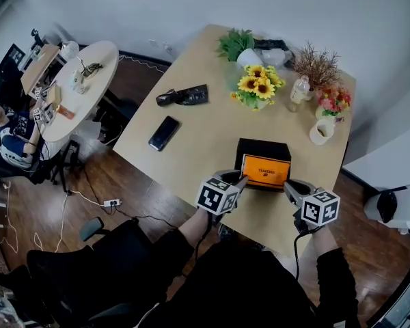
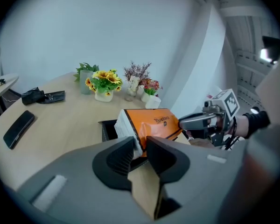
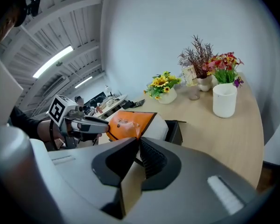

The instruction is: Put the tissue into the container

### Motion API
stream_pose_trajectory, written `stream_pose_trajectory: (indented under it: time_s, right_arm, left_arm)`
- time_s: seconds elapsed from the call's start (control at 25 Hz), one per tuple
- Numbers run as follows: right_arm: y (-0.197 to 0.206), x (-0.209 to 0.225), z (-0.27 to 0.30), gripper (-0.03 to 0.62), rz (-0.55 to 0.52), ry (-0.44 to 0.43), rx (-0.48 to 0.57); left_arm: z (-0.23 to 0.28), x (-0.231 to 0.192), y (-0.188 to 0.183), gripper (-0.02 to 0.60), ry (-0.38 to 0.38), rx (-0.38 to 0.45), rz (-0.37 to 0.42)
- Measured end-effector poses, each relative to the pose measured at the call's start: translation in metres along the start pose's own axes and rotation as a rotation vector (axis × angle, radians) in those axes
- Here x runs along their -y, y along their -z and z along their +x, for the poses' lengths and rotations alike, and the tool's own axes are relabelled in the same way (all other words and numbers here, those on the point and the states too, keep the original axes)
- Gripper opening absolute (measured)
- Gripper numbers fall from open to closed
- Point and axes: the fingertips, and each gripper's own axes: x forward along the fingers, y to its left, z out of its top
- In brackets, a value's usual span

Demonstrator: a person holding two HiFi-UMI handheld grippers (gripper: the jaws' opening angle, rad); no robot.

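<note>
The orange plastic pack of white tissues point(image 1: 265, 171) is held tilted just above the black rectangular open container point(image 1: 262, 150). The container stands near the front edge of the light wooden desk point(image 1: 198, 149). The 2 grippers carry the pack from both ends. The left hand-held gripper point(image 2: 141, 146) has its jaws pressed on the pack's left corner, where white tissues show. The right hand-held gripper point(image 3: 136, 146) pinches the opposite end. Whether the pack already touches the container, I cannot tell. A black smartphone point(image 1: 164, 133) and a white mug point(image 1: 322, 132) are well apart from the container.
</note>
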Motion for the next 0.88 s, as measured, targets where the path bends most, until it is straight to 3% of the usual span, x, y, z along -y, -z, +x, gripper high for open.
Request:
stream_pose_trajectory:
  time_s: [0.36, 0.88]
  right_arm:
    - [0.006, 0.007, 0.009, 0.028, 0.009, 0.005, -0.029]
    - [0.019, 0.021, 0.02, 0.028, 0.022, 0.024, -0.093]
  left_arm:
    - [0.008, -0.005, 0.008, 0.067, -0.005, -0.032, -0.016]
    - [0.027, -0.012, 0.02, 0.071, -0.034, -0.177, 0.036]
